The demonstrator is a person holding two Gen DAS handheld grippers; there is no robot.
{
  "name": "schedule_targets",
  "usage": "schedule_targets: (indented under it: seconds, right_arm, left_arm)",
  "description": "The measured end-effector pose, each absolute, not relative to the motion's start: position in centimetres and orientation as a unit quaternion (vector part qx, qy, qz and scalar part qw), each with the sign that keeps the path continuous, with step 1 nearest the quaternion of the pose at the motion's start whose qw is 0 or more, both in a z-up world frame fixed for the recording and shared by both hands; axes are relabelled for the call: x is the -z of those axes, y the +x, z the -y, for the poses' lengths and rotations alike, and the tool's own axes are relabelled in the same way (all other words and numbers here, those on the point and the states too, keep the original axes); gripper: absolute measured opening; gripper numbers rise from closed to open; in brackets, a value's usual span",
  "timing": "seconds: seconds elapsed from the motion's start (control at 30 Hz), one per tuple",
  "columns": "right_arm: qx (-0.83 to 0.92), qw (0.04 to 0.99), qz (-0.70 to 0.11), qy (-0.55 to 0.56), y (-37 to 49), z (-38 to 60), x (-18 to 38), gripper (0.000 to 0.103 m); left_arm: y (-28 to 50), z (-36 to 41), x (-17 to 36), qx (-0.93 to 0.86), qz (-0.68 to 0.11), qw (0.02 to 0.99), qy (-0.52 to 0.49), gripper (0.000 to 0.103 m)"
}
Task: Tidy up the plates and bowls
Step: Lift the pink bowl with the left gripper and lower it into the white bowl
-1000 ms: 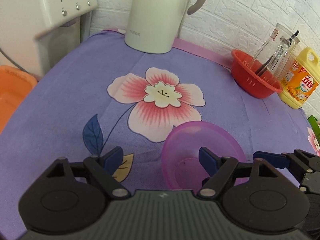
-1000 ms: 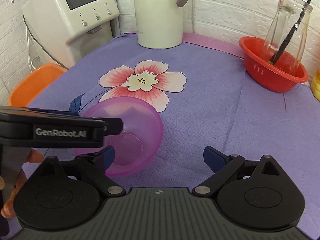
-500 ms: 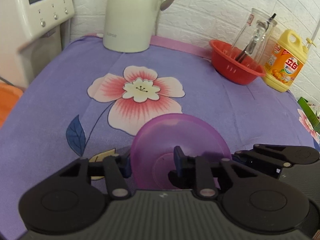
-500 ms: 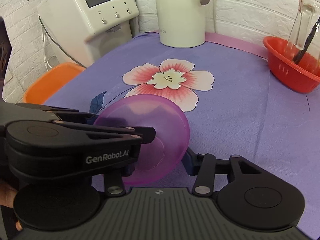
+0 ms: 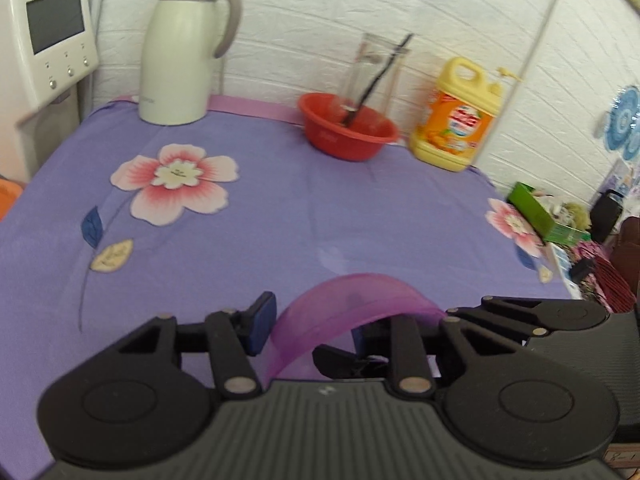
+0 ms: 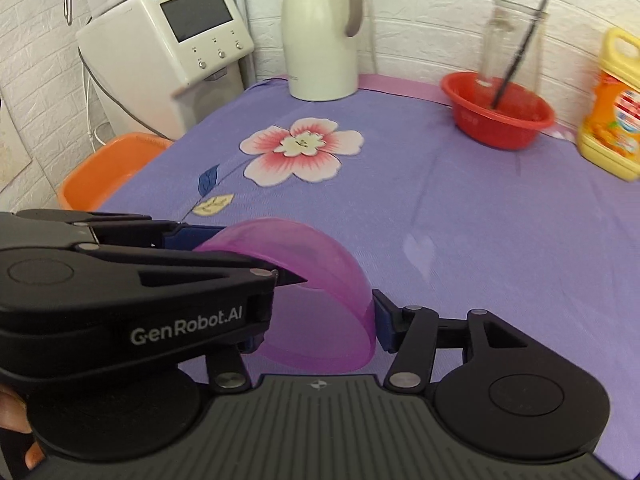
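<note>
Lifted since before, the translucent purple bowl [image 6: 320, 280] sits tilted, both grippers' fingers gripping it.

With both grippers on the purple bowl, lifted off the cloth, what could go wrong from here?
1. The purple bowl is tilted, pinched by the left gripper and right gripper; uneven pulling could twist it loose.
2. Both views are blurred, suggesting fast motion; a swing could reach the red basin holding a glass jar.

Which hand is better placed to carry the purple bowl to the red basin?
Probably the right. The right tool spans the purple bowl, and the red basin sits on its side; the left tool only pinches the rim.
</note>
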State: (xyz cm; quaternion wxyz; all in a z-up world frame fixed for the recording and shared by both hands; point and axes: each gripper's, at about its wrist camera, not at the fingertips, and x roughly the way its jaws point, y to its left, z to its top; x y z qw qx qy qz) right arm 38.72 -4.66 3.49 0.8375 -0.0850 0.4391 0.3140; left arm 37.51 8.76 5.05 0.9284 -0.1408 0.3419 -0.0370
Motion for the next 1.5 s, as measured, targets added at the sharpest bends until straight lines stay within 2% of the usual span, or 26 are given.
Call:
schedule_targets:
  seconds: [0.37,0.63,0.7,0.73,0.8,0.83,0.87,1.17,1.5]
  right_arm:
    - [-0.246,0.864,-0.43,-0.087,29.2,15.4,-6.3,0.098]
    - [-0.236,0.853,-0.459,-0.074,26.8,18.7,-5.3,0.103]
    - [-0.236,0.85,-0.465,-0.075,26.7,18.9,-4.6,0.103]
    - [-0.236,0.85,-0.465,-0.076,26.5,19.1,-4.3,0.102]
    - [-0.233,0.853,-0.461,-0.076,26.4,19.3,-4.1,0.103]
    - [-0.229,0.857,-0.455,-0.075,26.3,19.6,-4.2,0.103]
    - [-0.223,0.864,-0.446,-0.072,26.3,19.9,-4.5,0.103]
    - [-0.196,0.918,-0.345,0.012,24.3,23.4,-7.5,0.103]
    - [-0.173,0.923,-0.336,0.072,21.2,23.6,-3.8,0.103]
  left_arm:
    - [29.8,2.9,-5.5,0.135,-0.35,0.917,-0.135,0.027]
    - [28.4,5.0,-3.6,0.165,-0.381,0.898,-0.147,0.029]
    - [28.6,5.1,-2.8,0.166,-0.394,0.891,-0.152,0.032]
    - [28.6,5.1,-2.6,0.166,-0.391,0.893,-0.149,0.037]
    - [28.5,5.1,-2.8,0.156,-0.377,0.903,-0.134,0.05]
    - [28.4,4.9,-3.0,0.147,-0.367,0.909,-0.13,0.063]
    - [28.5,4.9,-3.3,0.14,-0.357,0.915,-0.126,0.07]
    - [26.8,2.5,-5.2,0.107,-0.283,0.945,-0.123,0.073]
    - [25.0,1.9,-1.6,0.066,-0.295,0.942,-0.147,0.074]
